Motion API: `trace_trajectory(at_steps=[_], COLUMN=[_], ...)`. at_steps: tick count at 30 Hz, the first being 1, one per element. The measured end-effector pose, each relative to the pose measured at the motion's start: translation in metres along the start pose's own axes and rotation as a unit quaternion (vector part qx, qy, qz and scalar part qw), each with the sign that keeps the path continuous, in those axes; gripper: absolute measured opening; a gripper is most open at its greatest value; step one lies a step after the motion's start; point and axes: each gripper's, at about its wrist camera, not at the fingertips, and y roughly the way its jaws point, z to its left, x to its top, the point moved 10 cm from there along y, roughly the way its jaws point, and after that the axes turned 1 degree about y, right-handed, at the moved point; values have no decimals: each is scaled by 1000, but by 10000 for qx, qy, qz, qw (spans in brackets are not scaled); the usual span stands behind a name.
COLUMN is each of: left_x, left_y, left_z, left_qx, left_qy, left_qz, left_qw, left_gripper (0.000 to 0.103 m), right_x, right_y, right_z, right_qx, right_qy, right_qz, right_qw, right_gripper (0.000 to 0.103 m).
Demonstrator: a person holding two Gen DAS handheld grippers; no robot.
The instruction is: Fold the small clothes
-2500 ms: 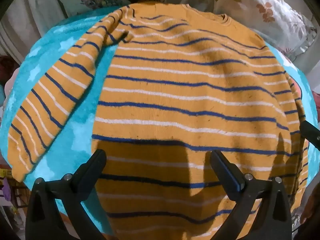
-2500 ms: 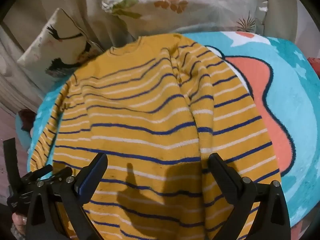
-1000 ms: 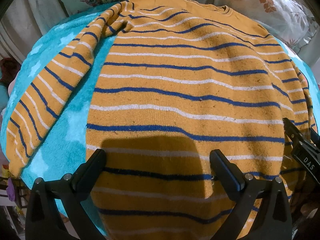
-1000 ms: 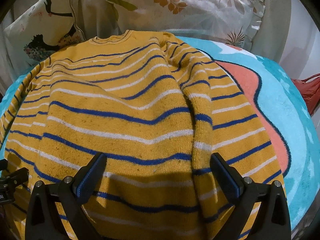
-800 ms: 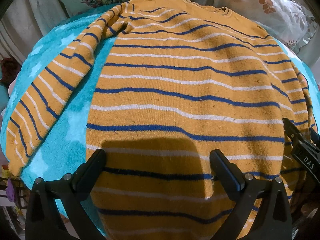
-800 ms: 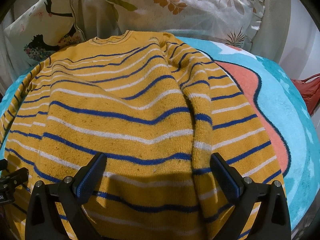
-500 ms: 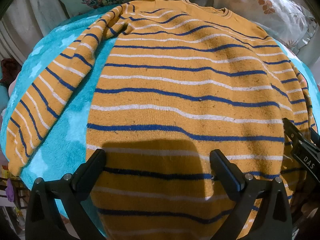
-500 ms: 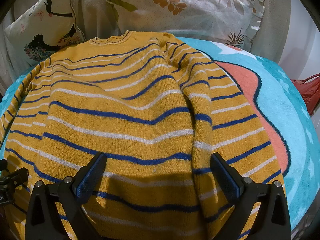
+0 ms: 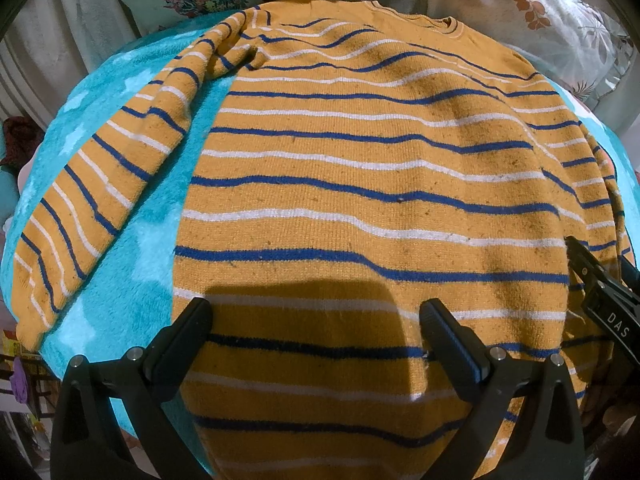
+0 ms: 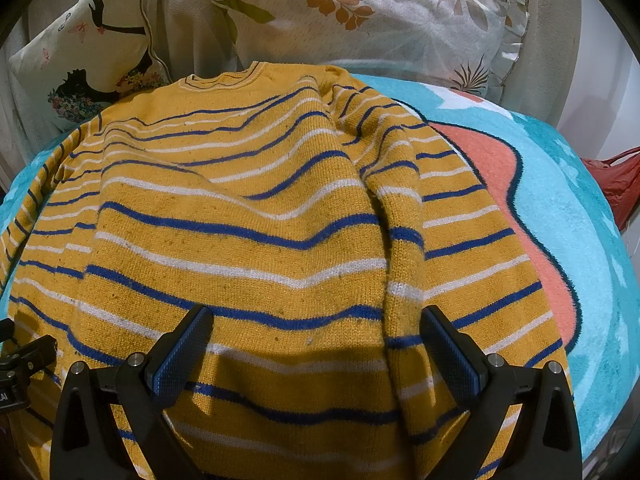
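Observation:
A yellow sweater [image 9: 360,184] with blue and white stripes lies spread flat on a turquoise blanket [image 9: 148,264], collar far, hem near. Its left sleeve [image 9: 100,184] lies out to the side; its right sleeve [image 10: 460,232] lies along the body. My left gripper [image 9: 316,316] is open and empty over the lower left part of the body. My right gripper [image 10: 316,324] is open and empty over the lower right part [image 10: 280,240]. The right gripper's tip shows at the right edge of the left wrist view [image 9: 600,300].
Floral pillows [image 10: 380,20] and a printed cushion [image 10: 88,52] stand behind the collar. The blanket [image 10: 560,208] has a coral patch [image 10: 532,240] right of the sweater. A red bag [image 10: 620,184] lies at the far right edge.
Both grippers came lower and closer over the sweater between 2.5 s and 1 s ago. They have held almost still since; the sweater has not moved.

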Motion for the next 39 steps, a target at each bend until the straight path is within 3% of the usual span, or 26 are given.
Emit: trace_trajectory(at_steps=[24, 39], left_x=[2, -1], left_y=[-1, -2], left_z=[-2, -2], left_qx=[8, -5], left_qy=[1, 48], left_qz=[-39, -272], left_qw=[10000, 9996], left_gripper=[103, 103], right_x=[0, 0], right_y=[0, -1], right_z=[1, 1], right_qx=[-5, -10], right_qy=[1, 7], right_qz=[-4, -5], right_qw=[10000, 10000], right_gripper=[103, 103])
